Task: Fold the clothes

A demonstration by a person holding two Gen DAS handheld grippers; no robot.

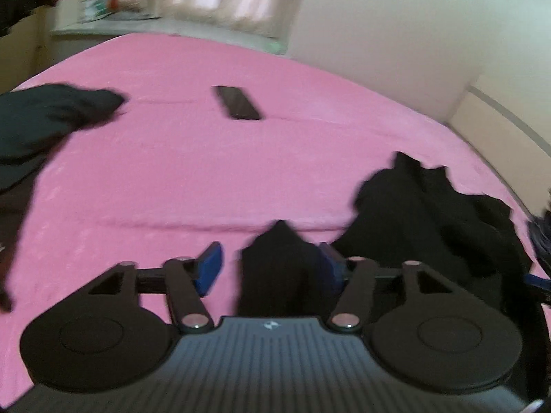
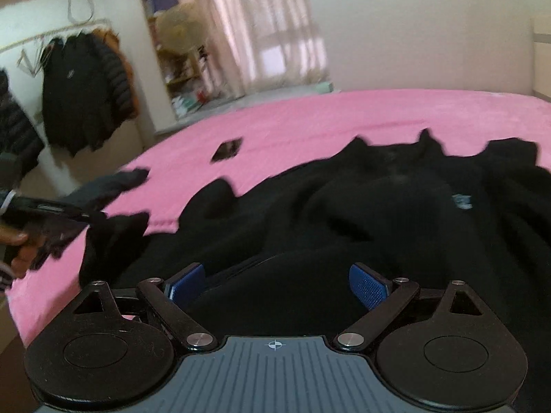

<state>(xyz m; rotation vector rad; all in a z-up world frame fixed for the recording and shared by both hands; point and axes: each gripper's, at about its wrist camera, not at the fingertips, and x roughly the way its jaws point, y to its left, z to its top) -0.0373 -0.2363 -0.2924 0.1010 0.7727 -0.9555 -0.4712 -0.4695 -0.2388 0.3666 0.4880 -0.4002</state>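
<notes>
Left wrist view: left gripper (image 1: 272, 265) sits at bottom centre, blue pads spread wide. A peak of black cloth (image 1: 279, 261) stands between them; it touches the right pad (image 1: 332, 266), while the left pad (image 1: 208, 268) stands apart with pink showing in the gap. Not clamped; whether the cloth merely lies against the right pad, cannot tell. The bulk of the black garment (image 1: 430, 216) is heaped at lower right on the pink bed (image 1: 206, 172). A second dark garment (image 1: 41, 127) lies at the left edge. A dark phone (image 1: 237, 102) lies flat at upper centre, well apart from both heaps. Frame is motion-blurred.

Right wrist view: right gripper (image 2: 277, 287) at bottom centre, pads wide apart, with a fold of the black garment (image 2: 378, 213) rising between them. Pads not closed on it. The garment spreads rumpled across the centre and right of the frame; a small pale label (image 2: 461, 201) shows at right. At the left edge a hand (image 2: 15, 246) holds the other gripper, with black cloth bunched by its tip. Phone (image 2: 227, 149) at centre left. A dark jacket (image 2: 82, 93) hangs on the wall, upper left.
</notes>
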